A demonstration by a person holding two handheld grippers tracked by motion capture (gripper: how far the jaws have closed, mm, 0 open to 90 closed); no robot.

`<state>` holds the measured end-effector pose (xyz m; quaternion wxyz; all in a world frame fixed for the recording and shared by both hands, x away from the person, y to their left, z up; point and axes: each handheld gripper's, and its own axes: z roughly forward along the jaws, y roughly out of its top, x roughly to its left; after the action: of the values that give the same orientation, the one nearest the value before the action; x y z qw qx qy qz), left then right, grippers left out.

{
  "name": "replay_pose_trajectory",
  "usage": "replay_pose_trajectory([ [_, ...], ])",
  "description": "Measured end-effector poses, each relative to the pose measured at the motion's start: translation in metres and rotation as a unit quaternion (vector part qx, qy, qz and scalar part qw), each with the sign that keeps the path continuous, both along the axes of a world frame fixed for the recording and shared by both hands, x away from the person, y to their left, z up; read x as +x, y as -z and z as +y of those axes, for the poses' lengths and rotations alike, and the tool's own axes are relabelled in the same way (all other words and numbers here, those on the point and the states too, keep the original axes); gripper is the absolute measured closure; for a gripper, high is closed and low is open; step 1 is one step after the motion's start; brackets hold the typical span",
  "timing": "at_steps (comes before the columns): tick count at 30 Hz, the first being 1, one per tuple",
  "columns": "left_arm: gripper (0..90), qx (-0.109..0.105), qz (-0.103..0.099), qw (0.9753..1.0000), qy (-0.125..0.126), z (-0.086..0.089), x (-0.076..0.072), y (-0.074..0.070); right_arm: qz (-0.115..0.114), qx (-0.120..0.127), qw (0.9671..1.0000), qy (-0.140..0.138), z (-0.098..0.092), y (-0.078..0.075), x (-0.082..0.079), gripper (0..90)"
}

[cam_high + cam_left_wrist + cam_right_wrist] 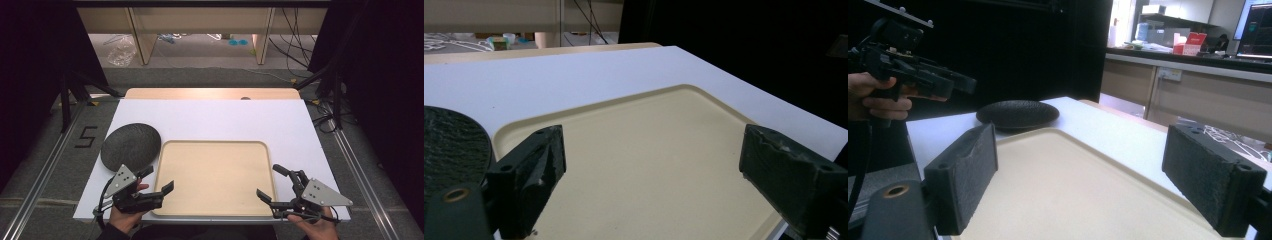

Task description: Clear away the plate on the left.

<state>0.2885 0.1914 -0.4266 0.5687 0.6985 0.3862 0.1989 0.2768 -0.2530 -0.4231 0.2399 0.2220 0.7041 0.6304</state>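
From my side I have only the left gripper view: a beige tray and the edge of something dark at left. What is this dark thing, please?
Observer: A round black plate, whole in the high view, on the white table by the tray at its far left corner.
Operator: Is something on the tray?
Observer: Nothing; the high view shows it bare.
Operator: Where is the other gripper?
Observer: The right gripper is at the tray's right near corner, open, holding nothing.
Operator: And mine?
Observer: The left gripper hangs open over the tray's left edge.
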Motion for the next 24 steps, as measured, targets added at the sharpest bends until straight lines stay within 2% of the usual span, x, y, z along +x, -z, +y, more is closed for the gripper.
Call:
replay_pose_trajectory([
  [11, 11.3, -0.009, 0.008, 0.9999, -0.011, 0.0045, 0.0029, 0.0005, 0.0, 0.0, 1.0, 0.0, 0.0001, -0.0001, 0.0, 15.7],
  [13, 11.3, -0.008, 0.019, 0.9997, -0.015, 0.0048, 0.0035, 0.0016, 0.0, -0.001, 1.0, 0.002, 0.0001, -0.0001, 0.0, 15.7],
  [20, 11.6, -0.022, 0.037, 0.9988, -0.023, 0.0076, 0.0051, 0.0029, 0.0, -0.001, 1.0, 0.001, 0.0003, -0.0001, -0.0001, 15.7],
  [21, 11.6, -0.031, 0.053, 0.9977, -0.028, 0.008, 0.0054, 0.0039, -0.001, -0.001, 1.0, 0.001, 0.0003, 0.0, -0.0001, 15.7],
  [24, 11.7, -0.037, 0.065, 0.9966, -0.034, 0.0091, 0.0062, 0.005, 0.0, -0.001, 1.0, 0.001, 0.0003, 0.0, -0.0001, 15.7],
])
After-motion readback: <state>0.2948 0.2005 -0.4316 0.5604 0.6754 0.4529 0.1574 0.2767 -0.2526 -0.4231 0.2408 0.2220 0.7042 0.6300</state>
